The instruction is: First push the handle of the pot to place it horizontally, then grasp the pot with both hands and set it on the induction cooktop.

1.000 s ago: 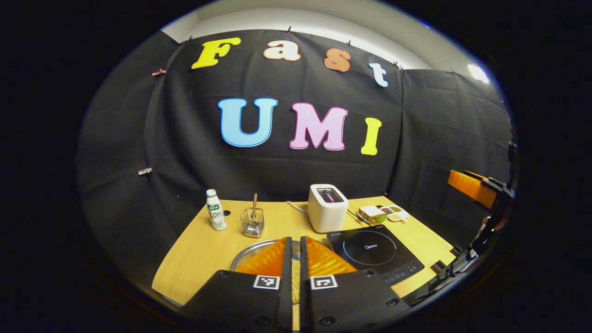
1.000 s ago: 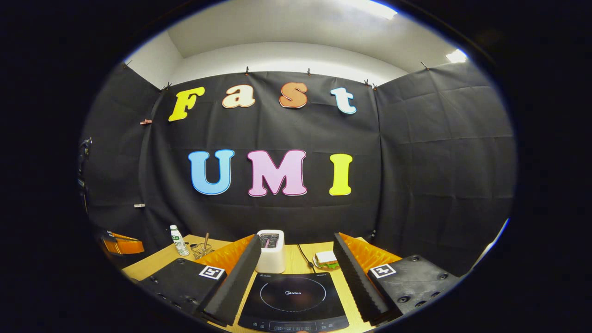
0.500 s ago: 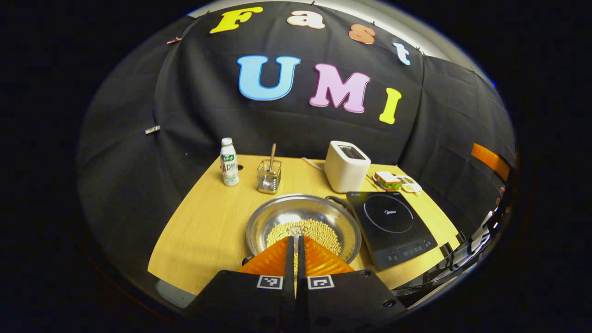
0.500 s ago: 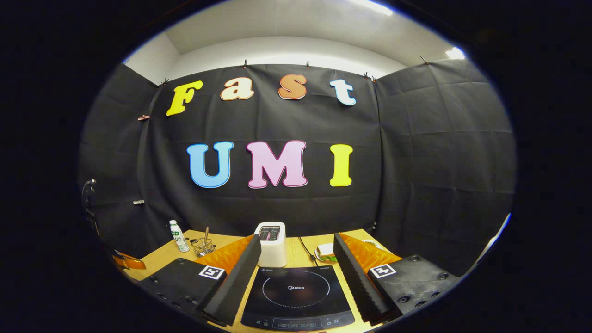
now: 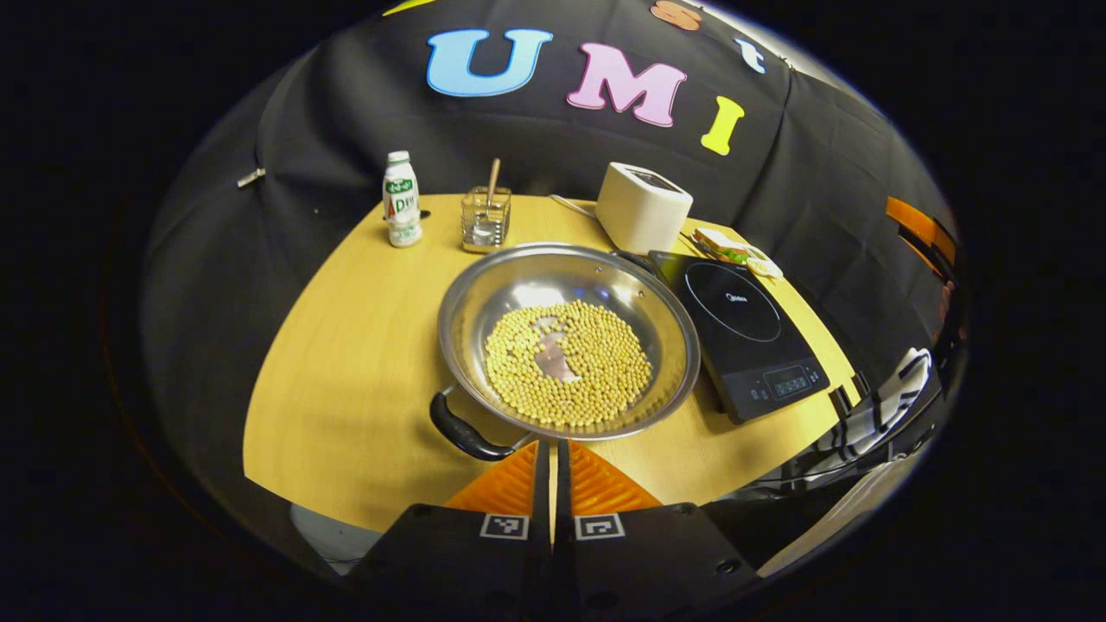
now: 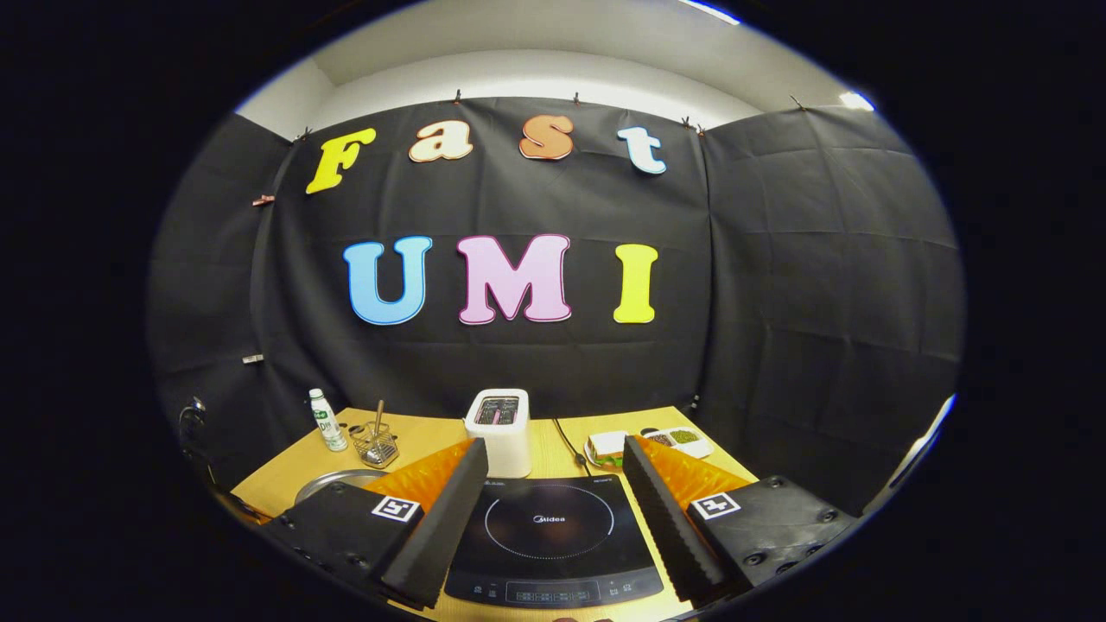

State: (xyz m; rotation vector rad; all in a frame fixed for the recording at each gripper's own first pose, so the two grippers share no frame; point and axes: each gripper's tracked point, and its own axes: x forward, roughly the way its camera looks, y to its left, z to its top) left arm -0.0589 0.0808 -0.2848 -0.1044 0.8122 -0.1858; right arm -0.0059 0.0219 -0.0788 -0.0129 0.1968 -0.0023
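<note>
The pot [image 5: 568,335], holding yellow beans [image 5: 566,363], sits on the table [image 5: 346,345] just left of the induction cooktop [image 5: 743,337], the left gripper [image 5: 553,458] with jaws closed near its black handle [image 5: 462,432], the right gripper [image 6: 549,484] with jaws open above the cooktop.

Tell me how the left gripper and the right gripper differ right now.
The left gripper has its orange fingers closed together with just a thin slit between them, while the right gripper has its fingers spread wide. The left gripper points at the pot of beans, near its black handle; the right gripper frames the induction cooktop. Both hold nothing and carry square markers.
</note>
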